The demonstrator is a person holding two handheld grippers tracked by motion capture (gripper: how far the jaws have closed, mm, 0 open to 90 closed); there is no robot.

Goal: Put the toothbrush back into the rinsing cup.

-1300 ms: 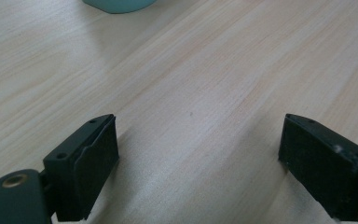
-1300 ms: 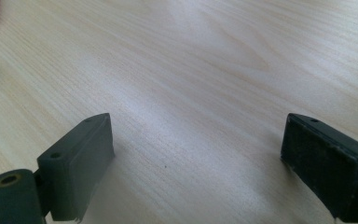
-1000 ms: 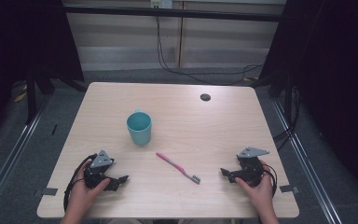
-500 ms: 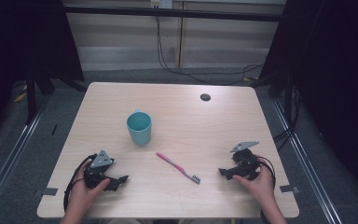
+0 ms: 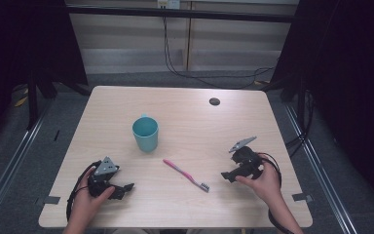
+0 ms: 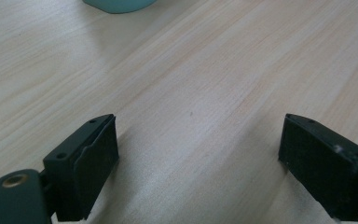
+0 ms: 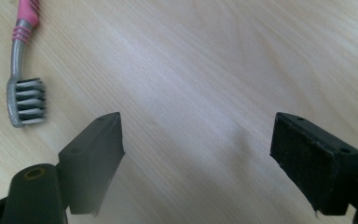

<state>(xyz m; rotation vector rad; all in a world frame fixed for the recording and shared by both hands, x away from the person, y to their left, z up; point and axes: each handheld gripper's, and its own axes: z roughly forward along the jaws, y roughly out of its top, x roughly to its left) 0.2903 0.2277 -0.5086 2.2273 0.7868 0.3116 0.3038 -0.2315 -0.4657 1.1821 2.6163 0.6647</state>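
Observation:
A pink toothbrush (image 5: 186,175) with grey bristles lies flat near the middle of the wooden table (image 5: 195,122). A teal cup (image 5: 145,133) stands upright behind it to the left. My right gripper (image 5: 226,176) hovers just right of the brush head and points left at it. Its jaws are open and have just been closing a little, with nothing between them. In the right gripper view, the bristle end (image 7: 24,93) lies left of the right gripper (image 7: 198,154). My left gripper (image 5: 126,187) rests near the front left edge, open and empty. In the left gripper view, the cup's base (image 6: 119,4) sits far ahead of the left gripper (image 6: 198,158).
A small dark round disc (image 5: 214,101) sits near the table's far edge. Cables trail from both grippers over the front edge. Dark curtains and a metal frame surround the table.
My right gripper has risen and moved left and away from the front edge, closer to the toothbrush head. The left gripper, cup and brush have stayed put.

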